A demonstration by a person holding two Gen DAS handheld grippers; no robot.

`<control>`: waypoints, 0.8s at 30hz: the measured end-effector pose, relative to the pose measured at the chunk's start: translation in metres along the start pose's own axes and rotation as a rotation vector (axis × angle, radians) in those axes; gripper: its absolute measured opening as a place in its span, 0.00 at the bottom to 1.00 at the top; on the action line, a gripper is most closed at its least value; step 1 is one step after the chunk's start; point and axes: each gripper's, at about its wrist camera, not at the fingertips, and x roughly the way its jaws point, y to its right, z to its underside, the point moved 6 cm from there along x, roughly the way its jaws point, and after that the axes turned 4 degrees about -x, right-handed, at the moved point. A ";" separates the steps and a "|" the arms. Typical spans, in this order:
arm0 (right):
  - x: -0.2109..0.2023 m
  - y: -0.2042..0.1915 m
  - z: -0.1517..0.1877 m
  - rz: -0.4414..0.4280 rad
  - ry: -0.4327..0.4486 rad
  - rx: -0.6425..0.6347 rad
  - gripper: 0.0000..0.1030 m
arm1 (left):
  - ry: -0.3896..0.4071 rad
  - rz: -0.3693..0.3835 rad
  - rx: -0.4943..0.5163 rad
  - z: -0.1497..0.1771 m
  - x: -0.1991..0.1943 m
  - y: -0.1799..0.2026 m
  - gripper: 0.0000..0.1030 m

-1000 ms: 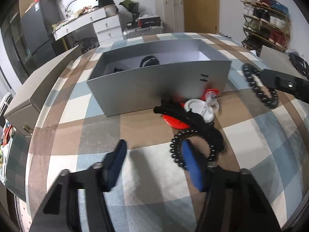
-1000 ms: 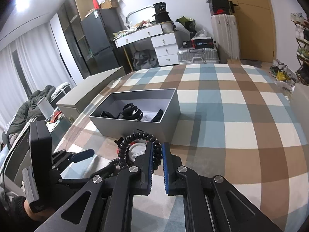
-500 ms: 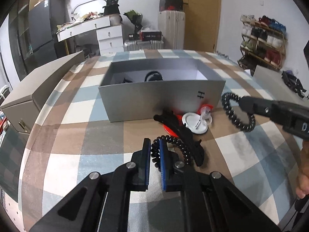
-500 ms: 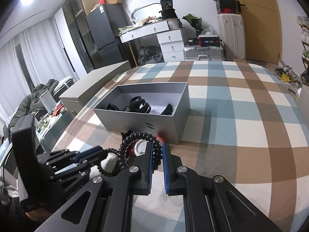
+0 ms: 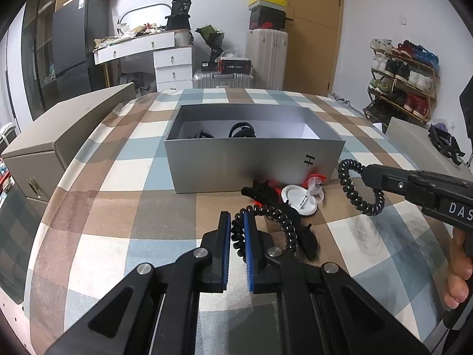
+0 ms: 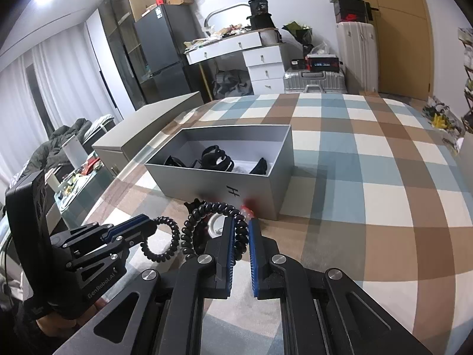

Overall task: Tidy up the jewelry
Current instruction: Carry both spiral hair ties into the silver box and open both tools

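The left tongs (image 5: 237, 222), wide a second ago, now clamp a black coil bracelet (image 5: 267, 224). The right tongs (image 6: 240, 230) grip another coil loop (image 6: 212, 222), which hangs upright near the grey box (image 6: 248, 189).

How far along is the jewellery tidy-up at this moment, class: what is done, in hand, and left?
Done: several dark pieces already lie inside the grey box.
In hand: the left gripper and right gripper each have their jaws shut on a black coil bracelet, neither yet over the box.
Left: a black hair claw, a white round piece and something red beneath them remain on the checked cloth.
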 end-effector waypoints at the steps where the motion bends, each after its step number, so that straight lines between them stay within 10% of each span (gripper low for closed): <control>1: 0.000 0.000 0.000 -0.001 0.001 0.000 0.08 | 0.003 0.001 -0.003 0.000 -0.001 -0.001 0.04; 24: 0.005 -0.012 0.002 -0.002 0.003 -0.019 0.08 | 0.053 0.005 -0.034 -0.024 -0.003 -0.010 0.04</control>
